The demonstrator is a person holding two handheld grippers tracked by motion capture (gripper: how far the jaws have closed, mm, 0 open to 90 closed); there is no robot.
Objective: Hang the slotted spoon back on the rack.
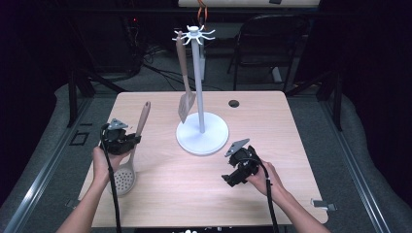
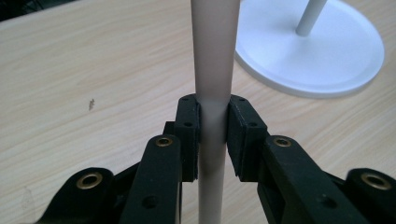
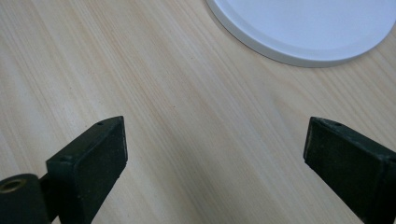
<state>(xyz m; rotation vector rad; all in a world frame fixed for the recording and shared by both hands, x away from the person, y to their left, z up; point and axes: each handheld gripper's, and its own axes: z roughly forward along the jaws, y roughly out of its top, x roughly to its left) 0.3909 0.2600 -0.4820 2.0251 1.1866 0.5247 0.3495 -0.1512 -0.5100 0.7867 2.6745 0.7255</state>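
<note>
Beige and slim, the handle of the pale perforated skimmer spoon (image 2: 212, 70) sits pinched between the two black jaws of my left gripper (image 2: 213, 135) — in the left gripper view the pads press on it from both sides, with the handle running straight up the middle of the frame. From the high view I see the same left gripper (image 1: 119, 138) near the left edge of the light wooden table (image 1: 272, 121), the skimmer spoon (image 1: 127, 167) angled so its round holed bowl is toward the near edge below my hand and its handle tip points away toward the far side; whether the bowl rests on the wood or hangs just off it I cannot tell. Just to the right stands the white utensil stand with a round disc base, thin pole and hooked crown (image 1: 201, 133), well apart from the spoon. A beige slotted spatula (image 1: 184, 92) hangs from one of its hooks, blade down beside the pole, just above the base. My right gripper (image 1: 239, 170) is held near the right front of the base, not touching it — in the right gripper view its jaws stand wide apart over bare wood, nothing between them, with the white rim of the stand's base (image 3: 299, 42) beyond.
</note>
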